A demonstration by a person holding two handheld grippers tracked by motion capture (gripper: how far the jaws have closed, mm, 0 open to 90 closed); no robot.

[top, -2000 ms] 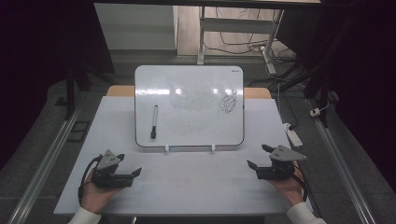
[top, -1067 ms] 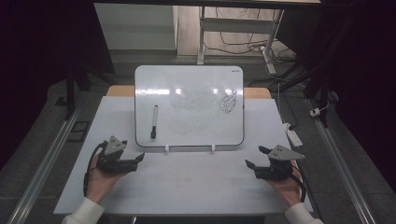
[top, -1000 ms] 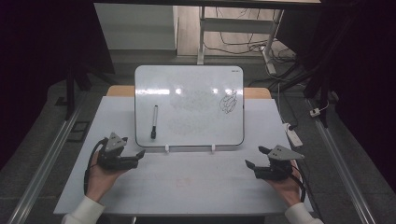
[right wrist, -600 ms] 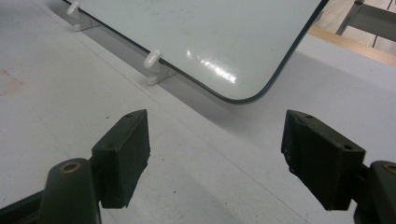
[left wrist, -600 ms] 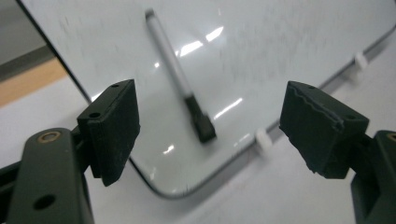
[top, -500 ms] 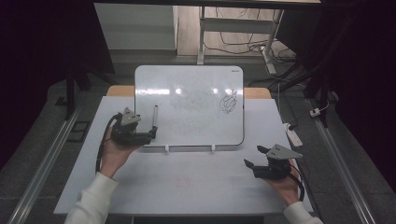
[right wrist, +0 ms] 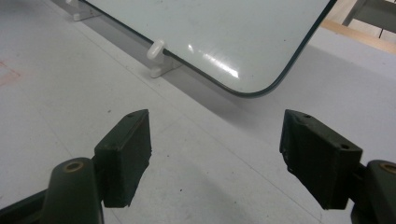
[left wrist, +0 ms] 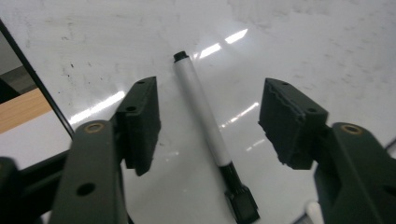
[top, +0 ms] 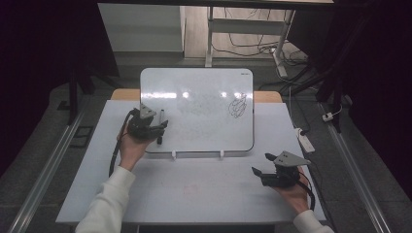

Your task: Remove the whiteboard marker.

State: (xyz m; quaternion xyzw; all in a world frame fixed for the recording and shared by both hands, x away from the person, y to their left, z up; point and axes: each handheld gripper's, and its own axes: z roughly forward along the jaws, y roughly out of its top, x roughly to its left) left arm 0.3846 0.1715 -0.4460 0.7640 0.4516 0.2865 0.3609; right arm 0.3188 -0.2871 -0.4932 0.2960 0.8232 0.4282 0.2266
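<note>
A: What do I have at the left of the high view?

B: My left gripper (top: pixel 158 128), held over the left part of the whiteboard (top: pixel 204 92). Its jaws have just been closing, yet they stand apart. The marker (left wrist: pixel 208 130) lies flat on the board between them. In the left gripper view, neither pad (left wrist: pixel 140 123) touches its white barrel, and its black cap points toward the camera.

A: And the middle?

B: The whiteboard rests on the table (top: pixel 194 189), propped on small white clips (right wrist: pixel 156 49) at its near edge. A black scribble (top: pixel 238 105) marks its right part.

A: And the right?

B: My right gripper (top: pixel 260 172) sits low over bare table, near the board's right corner and well apart from the marker. Its jaws are spread wide, with nothing between them.
</note>
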